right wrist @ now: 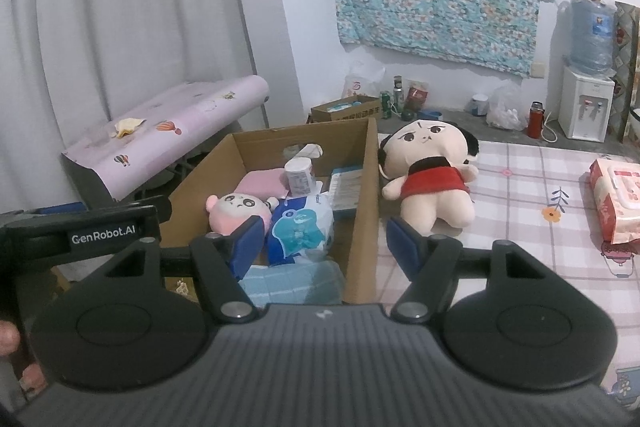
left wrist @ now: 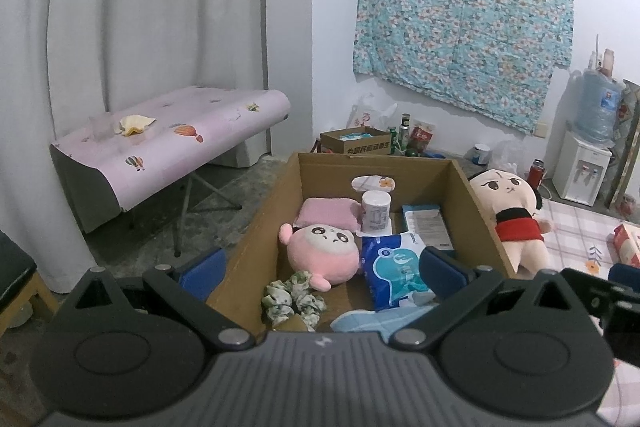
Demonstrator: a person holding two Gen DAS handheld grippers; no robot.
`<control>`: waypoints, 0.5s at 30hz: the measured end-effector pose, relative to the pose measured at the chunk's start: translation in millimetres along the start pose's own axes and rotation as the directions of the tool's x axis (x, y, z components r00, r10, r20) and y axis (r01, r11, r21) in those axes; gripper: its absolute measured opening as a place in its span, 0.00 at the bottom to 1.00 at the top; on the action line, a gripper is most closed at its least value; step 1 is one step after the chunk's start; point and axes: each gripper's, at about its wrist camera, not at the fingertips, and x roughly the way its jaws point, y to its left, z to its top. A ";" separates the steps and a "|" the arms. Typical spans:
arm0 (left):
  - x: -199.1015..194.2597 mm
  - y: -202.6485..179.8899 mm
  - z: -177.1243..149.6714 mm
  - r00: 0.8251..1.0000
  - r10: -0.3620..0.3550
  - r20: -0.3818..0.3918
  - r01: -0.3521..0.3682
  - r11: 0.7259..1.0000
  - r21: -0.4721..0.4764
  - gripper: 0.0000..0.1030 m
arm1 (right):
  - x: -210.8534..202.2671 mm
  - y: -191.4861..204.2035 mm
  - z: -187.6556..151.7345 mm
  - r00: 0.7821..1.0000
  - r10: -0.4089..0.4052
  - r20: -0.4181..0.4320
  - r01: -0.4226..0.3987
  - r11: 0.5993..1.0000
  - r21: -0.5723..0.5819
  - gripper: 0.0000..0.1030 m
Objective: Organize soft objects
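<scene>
An open cardboard box [left wrist: 264, 227] holds a pink plush [left wrist: 324, 255], a blue-white tissue pack [left wrist: 396, 267], a green scrunchie [left wrist: 292, 299], a light blue towel [left wrist: 372, 319] and a pink cushion [left wrist: 328, 213]. My left gripper [left wrist: 322, 269] hovers open over the box's near end, holding nothing. A big-headed doll in a red top [right wrist: 432, 171] lies on the plaid bed right of the box [right wrist: 364, 207]. My right gripper [right wrist: 326, 245] is open and empty, straddling the box's right wall, short of the doll.
A red wipes pack [right wrist: 612, 203] lies on the plaid sheet [right wrist: 520, 227] at the right. Left of the box stands a folding table with a pink cover [left wrist: 172, 143]. A small carton [left wrist: 356, 141], bottles and a water dispenser [right wrist: 586, 107] line the far wall.
</scene>
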 end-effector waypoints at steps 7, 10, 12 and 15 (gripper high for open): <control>-2.6 -3.8 2.5 1.000 -0.004 0.000 0.004 1.000 0.010 1.00 | -2.9 0.1 -0.2 1.000 0.002 0.001 -0.002 1.000 0.004 0.66; -2.7 -4.3 2.5 1.000 -0.004 -0.001 0.004 1.000 0.008 1.00 | -2.4 -0.1 -0.4 1.000 0.002 0.001 -0.002 1.000 0.004 0.66; -2.6 -4.1 2.6 1.000 -0.004 0.000 0.004 1.000 0.008 1.00 | -3.3 0.3 -0.5 1.000 0.002 -0.001 -0.002 1.000 0.002 0.66; -2.3 -3.5 2.2 1.000 -0.004 -0.002 0.004 1.000 0.007 1.00 | -3.6 0.2 -0.9 1.000 0.002 -0.005 -0.002 1.000 0.001 0.66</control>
